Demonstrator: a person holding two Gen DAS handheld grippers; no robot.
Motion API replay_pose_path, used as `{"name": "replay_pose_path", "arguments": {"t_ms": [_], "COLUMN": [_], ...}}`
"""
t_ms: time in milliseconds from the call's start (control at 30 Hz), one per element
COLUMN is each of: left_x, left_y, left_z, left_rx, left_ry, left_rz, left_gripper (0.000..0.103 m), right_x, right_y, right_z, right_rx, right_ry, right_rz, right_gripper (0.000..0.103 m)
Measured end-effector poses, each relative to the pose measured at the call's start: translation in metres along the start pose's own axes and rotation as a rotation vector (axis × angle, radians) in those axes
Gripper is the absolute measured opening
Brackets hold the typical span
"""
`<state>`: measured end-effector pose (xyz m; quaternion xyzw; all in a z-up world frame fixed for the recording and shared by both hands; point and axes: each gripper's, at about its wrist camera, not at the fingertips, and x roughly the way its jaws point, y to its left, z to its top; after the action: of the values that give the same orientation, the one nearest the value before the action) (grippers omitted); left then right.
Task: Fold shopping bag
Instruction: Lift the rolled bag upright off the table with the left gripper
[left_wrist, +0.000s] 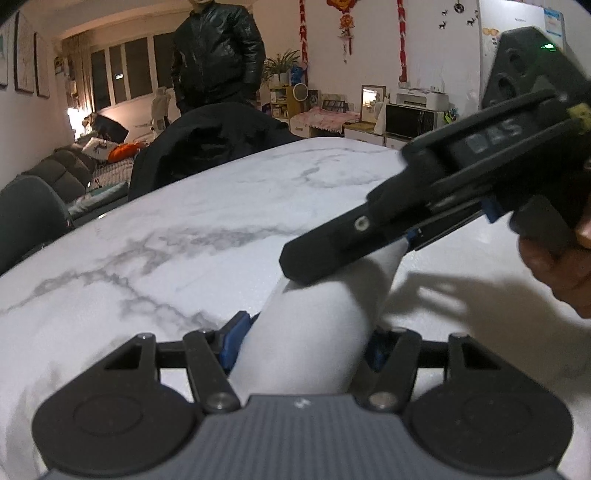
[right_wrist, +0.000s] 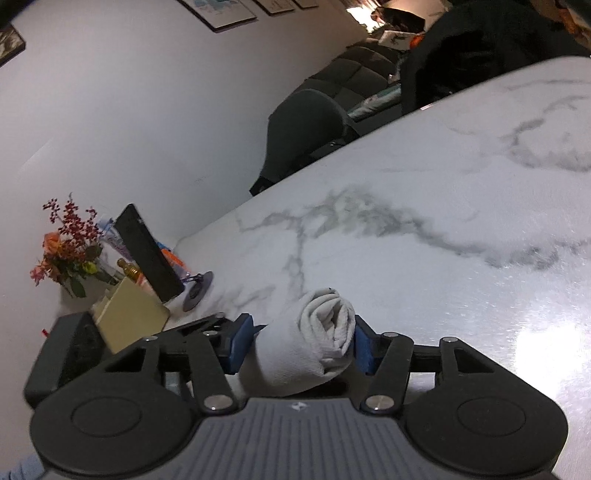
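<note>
On right gripper (left_wrist: 347, 254) body: "DAS"; both grippers clamp rolled bag (right_wrist: 325, 343).

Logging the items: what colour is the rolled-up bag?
White; the rolled-up bag shows best in the right wrist view.

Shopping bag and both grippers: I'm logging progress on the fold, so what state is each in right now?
shopping bag: white, rolled into a tight roll, held just above the marble table.
left gripper: shut on one end of the roll.
right gripper: shut on the other end, spiral end facing the camera.
phone on stand: propped tilted, screen dark.
</note>
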<state>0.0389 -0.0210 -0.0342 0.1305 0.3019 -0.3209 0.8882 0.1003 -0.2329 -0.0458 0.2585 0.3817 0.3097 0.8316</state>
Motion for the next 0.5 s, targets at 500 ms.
{"name": "replay_pose_path", "arguments": {"t_ms": [500], "left_x": [-0.009], "left_y": [0.005], "left_z": [-0.003], "left_rx": [-0.084], "left_ry": [-0.023], "left_rz": [0.023], "left_gripper": [0.042], "right_x": [-0.005], "right_y": [0.024], "right_z": [0.002], "right_rx": [-0.03], "right_ry": [-0.043], "right_rz": [-0.008], "right_gripper": [0.056]}}
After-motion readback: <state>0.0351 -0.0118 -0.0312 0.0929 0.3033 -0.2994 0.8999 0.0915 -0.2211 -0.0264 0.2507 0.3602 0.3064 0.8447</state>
